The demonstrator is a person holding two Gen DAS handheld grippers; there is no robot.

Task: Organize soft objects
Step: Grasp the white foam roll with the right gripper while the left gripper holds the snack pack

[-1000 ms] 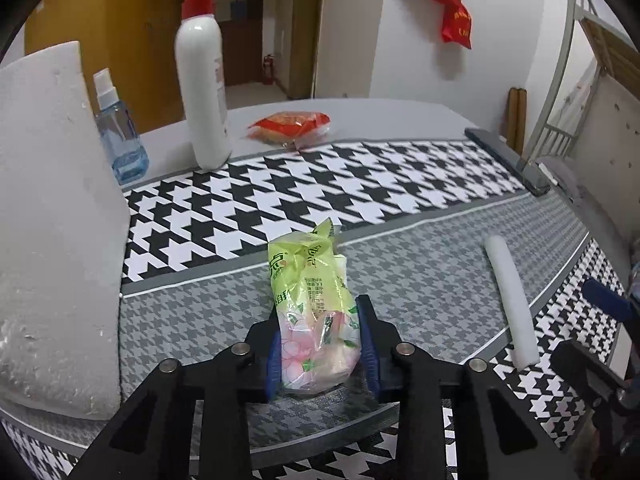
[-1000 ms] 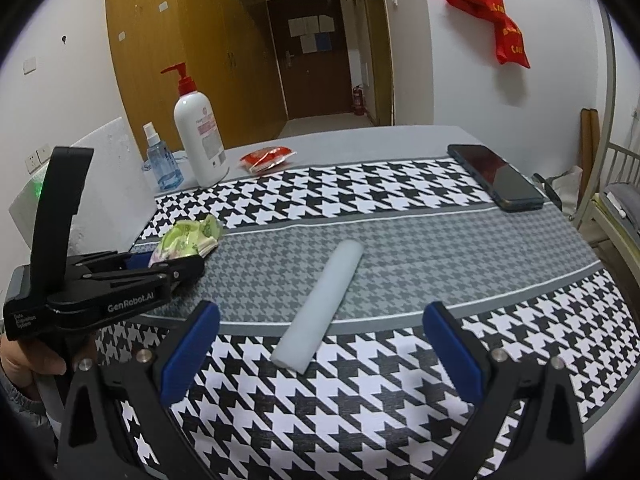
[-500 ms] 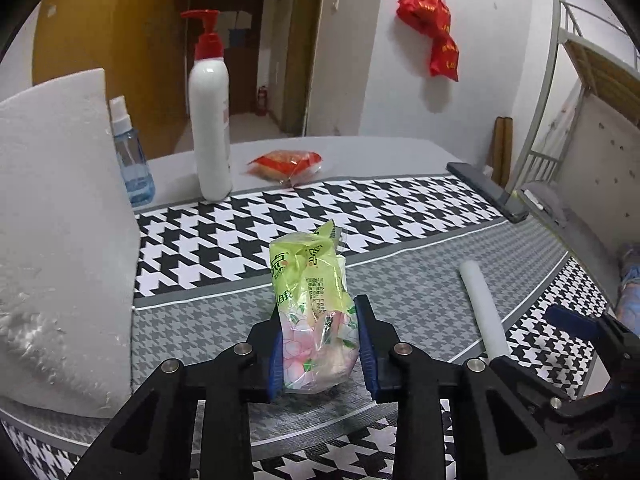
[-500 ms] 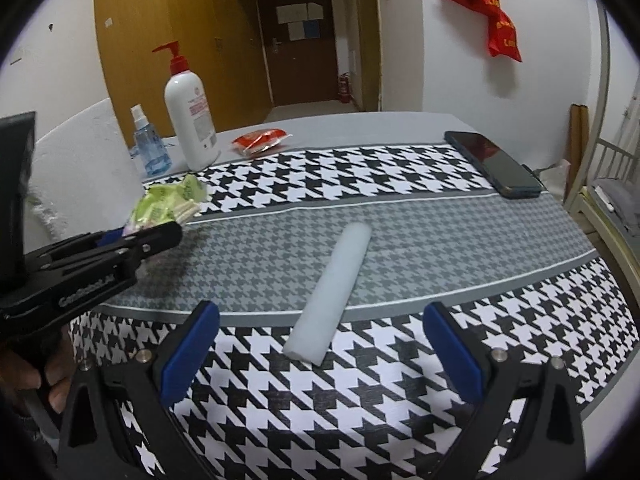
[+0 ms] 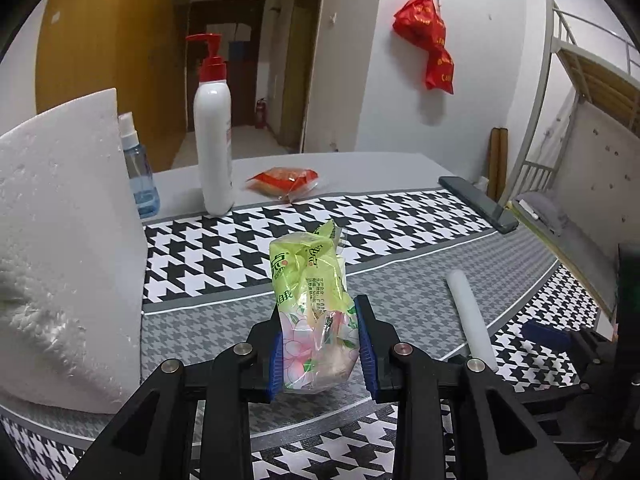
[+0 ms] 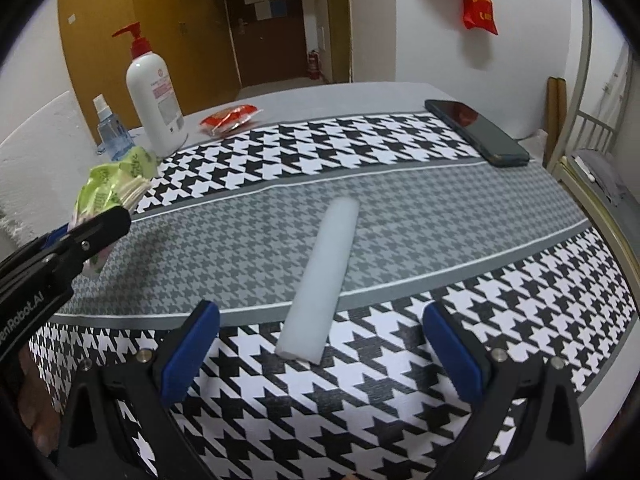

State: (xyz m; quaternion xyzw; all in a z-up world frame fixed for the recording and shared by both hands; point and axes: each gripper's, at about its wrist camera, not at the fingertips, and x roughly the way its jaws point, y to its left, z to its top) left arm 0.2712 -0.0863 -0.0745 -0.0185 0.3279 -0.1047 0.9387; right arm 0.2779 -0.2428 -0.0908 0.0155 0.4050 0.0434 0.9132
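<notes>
- Left gripper [image 5: 322,350] squeezing a green snack bag [image 5: 314,308] between both blue pads [image 5: 275,354], bag standing up tall.
- Bag up in the air over the grey strip of the tablecloth [image 5: 400,216], not touching it, as seen from the right camera.
- Right gripper [image 6: 320,346] spread wide apart, nothing inside it.
- White foam roll [image 6: 324,278] lying flat on the cloth, near end sitting between the right gripper's blue pads [image 6: 190,354] but touching neither one.
- Big white foam block [image 5: 60,248] at the left side of the table.
- White pump bottle [image 5: 213,144] with a red top standing at the back, small blue spray bottle [image 5: 138,170] just beside it.
- Red snack packet [image 5: 286,180] lying near the pump bottle.
- Black phone [image 6: 476,132] lying flat at the far right edge of the cloth.
- Red bag [image 5: 428,42] hanging on the wall behind.
</notes>
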